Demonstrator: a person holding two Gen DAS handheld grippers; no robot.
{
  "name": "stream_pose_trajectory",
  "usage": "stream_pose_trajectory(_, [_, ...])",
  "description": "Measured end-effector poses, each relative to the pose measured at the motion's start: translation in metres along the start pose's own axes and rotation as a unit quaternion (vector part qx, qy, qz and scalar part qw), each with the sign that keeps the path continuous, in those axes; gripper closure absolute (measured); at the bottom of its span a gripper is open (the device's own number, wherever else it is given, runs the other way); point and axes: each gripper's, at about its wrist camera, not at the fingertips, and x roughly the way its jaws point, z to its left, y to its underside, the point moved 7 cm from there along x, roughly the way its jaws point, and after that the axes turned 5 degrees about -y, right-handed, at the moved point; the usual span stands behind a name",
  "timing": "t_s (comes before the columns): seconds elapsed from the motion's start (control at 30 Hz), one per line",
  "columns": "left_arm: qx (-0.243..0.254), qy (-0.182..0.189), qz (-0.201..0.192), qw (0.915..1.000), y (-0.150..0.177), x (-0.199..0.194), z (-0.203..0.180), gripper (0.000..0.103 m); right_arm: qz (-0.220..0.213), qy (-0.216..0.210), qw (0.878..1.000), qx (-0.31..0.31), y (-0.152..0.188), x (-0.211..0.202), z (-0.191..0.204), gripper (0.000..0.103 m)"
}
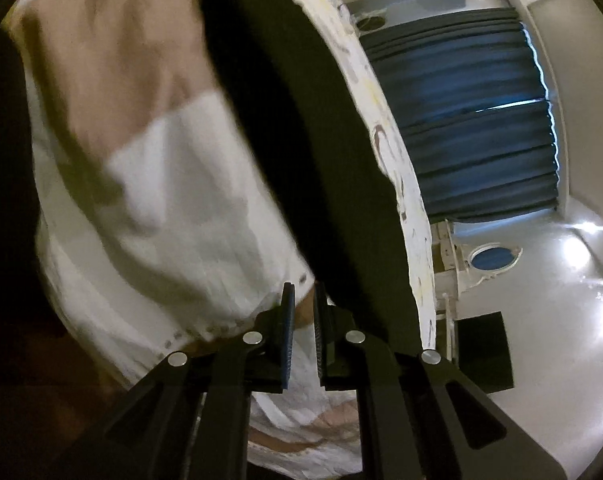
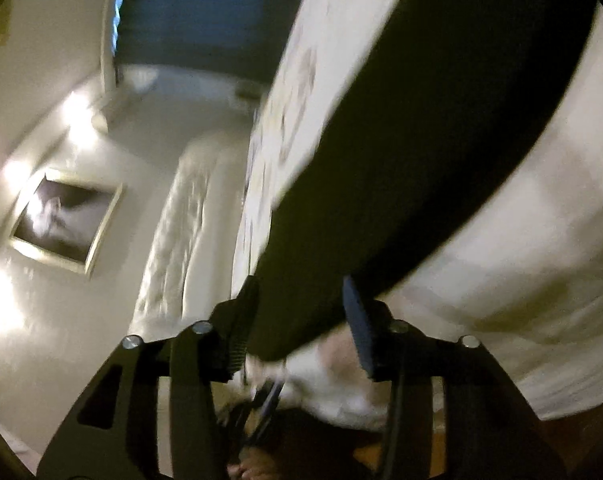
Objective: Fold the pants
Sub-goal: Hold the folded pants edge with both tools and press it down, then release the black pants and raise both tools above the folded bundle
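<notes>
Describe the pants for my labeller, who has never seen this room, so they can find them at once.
Start from the bed's pale sheet, which fills the left wrist view. The pants are the long black band of cloth lying across it, ending near the left gripper and right gripper. Only they are solid black; the curtain behind is blue and pleated.

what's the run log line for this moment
task: fold pants | left gripper: narrow gap, nothing held | right gripper: open around black pants | surface: white cloth | frames blurred
</notes>
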Motion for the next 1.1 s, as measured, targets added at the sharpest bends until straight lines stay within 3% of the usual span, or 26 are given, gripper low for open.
stream_pose_trajectory(0.07, [0.014,0.0,-0.02,0.9997,-0.011,-0.004,-0.005,0.094,-0.064,0.022,0.998,0.001,-0.038,-0.04,-0.014,0.056])
stream_pose_trajectory(0.17, [0.039,0.003,-0.03,0.9988,-0.025,0.0,-0.018,0.091,-0.162,0.063,0.985,0.015,-0.094,-0.107,-0.044,0.051])
stream_pose_trajectory(0.2, [0.051,-0.001,-0.032,0.9982,-0.028,0.004,-0.022,0.083,-0.196,0.079,0.977,0.022,-0.112,-0.132,-0.055,0.051])
stream_pose_trajectory(0.33, [0.109,-0.004,-0.04,0.9933,-0.038,0.02,-0.046,0.058,-0.253,0.111,0.96,0.05,-0.151,-0.18,-0.09,0.045])
stream_pose_trajectory(0.4, [0.131,-0.001,-0.051,0.9901,-0.041,0.024,-0.06,0.032,-0.26,0.117,0.957,0.06,-0.161,-0.188,-0.101,0.042])
stream_pose_trajectory(0.47, [0.158,-0.014,-0.065,0.9852,-0.046,0.028,-0.073,0.02,-0.261,0.121,0.955,0.071,-0.172,-0.189,-0.113,0.04])
stream_pose_trajectory(0.63, [0.24,-0.083,-0.11,0.9609,-0.075,0.037,-0.091,0.017,-0.248,0.127,0.959,0.054,-0.199,-0.176,-0.12,0.039])
stream_pose_trajectory(0.77, [0.292,-0.151,-0.12,0.9367,-0.102,0.048,-0.085,0.016,-0.246,0.128,0.96,0.048,-0.209,-0.162,-0.115,0.039])
stream_pose_trajectory(0.87, [0.322,-0.197,-0.106,0.9197,-0.114,0.063,-0.07,0.016,-0.236,0.143,0.961,0.028,-0.213,-0.157,-0.111,0.04])
stream_pose_trajectory(0.93, [0.33,-0.216,-0.101,0.9132,-0.121,0.071,-0.06,0.016,-0.232,0.161,0.959,0.019,-0.212,-0.158,-0.112,0.056])
stream_pose_trajectory(0.97, [0.33,-0.217,-0.098,0.9135,-0.122,0.072,-0.054,0.016,-0.23,0.165,0.959,0.017,-0.212,-0.158,-0.114,0.059])
stream_pose_trajectory(1.03, [0.331,-0.214,-0.098,0.9137,-0.122,0.073,-0.049,0.016,-0.228,0.172,0.958,0.02,-0.21,-0.161,-0.12,0.075])
stream_pose_trajectory(1.1, [0.345,-0.218,-0.101,0.9074,-0.119,0.073,-0.049,0.014,-0.227,0.171,0.959,0.022,-0.21,-0.161,-0.125,0.082])
